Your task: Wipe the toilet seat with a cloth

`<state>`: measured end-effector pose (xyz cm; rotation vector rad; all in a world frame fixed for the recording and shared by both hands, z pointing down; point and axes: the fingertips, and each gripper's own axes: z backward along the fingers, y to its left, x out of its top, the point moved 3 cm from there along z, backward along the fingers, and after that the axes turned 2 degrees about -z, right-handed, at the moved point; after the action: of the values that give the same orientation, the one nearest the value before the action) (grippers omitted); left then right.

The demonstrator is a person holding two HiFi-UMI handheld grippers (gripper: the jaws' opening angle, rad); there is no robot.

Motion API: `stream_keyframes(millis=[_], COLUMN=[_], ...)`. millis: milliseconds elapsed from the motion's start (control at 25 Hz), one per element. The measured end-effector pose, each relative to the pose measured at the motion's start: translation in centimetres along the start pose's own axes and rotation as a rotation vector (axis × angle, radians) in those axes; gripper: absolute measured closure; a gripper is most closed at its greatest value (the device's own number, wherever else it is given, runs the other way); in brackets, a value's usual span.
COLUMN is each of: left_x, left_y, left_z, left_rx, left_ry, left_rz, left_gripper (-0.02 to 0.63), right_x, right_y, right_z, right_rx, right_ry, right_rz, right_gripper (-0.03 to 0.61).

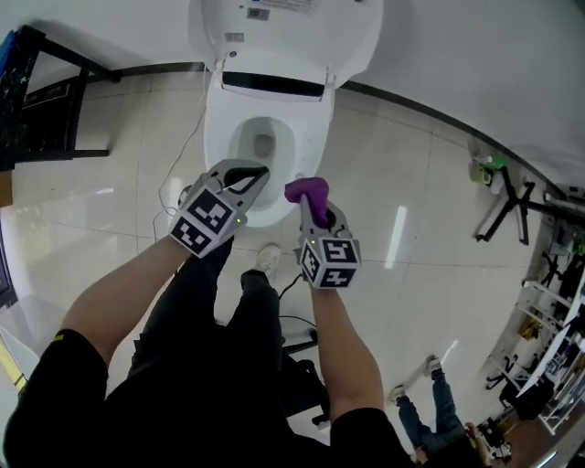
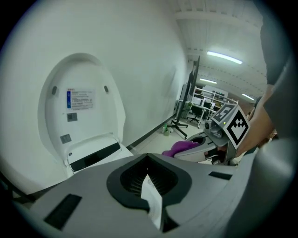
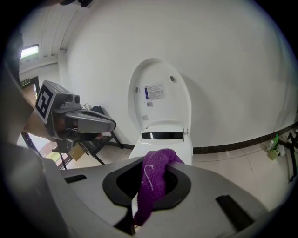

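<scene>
Purple cloth (image 1: 306, 189) sits clenched in our right tongs (image 1: 311, 203), held just above the front rim of the toilet seat (image 1: 218, 128). Our left tongs (image 1: 257, 172) hover alongside, tips pressed together, with the lid (image 1: 292, 27) raised.
</scene>
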<state>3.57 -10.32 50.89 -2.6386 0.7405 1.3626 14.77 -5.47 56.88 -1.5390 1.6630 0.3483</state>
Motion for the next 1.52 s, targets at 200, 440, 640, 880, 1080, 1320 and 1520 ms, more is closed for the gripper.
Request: stream_keyframes(millis=[200, 440, 640, 880, 1080, 1320, 1520], left_x=[-3.7, -6.9, -8.4, -10.2, -11.2, -11.5, -11.2], left_y=[3.6, 5.4, 6.3, 7.5, 7.9, 8.7, 9.2], left_z=[-5.9, -10.2, -12.5, -13.7, -13.9, -14.2, -14.5], left_rx=[-0.018, -0.041, -0.046, -0.041, -0.034, -0.023, -0.014], left_ry=[0.039, 0.068, 0.072, 0.091, 0.106, 0.106, 0.098], left_rz=[0.034, 0.065, 0.094, 0.105, 0.126, 0.138, 0.143], left_gripper=[0.632, 0.632, 0.632, 0.632, 0.632, 0.632, 0.632], right_x=[-2.7, -6.5, -8.8, -9.9, -10.3, -9.7, -8.1], right_y=[-3.5, -6.6, -8.2, -10.0, -11.7, -12.8, -13.7], right_z=[-6.8, -12.4, -15.9, -19.5, -21.3, -23.0, -24.5], right_rx=[-0.026, -0.059, -0.069, -0.095, -0.115, -0.124, -0.127], right_ry=[0.052, 0.127, 0.168, 0.198, 0.239, 0.243, 0.229], right_rz=[0.000, -0.003, -0.003, 0.021, 0.047, 0.093, 0.121], right_gripper=[0.541, 0.541, 0.541, 0.541, 0.540, 0.540, 0.538])
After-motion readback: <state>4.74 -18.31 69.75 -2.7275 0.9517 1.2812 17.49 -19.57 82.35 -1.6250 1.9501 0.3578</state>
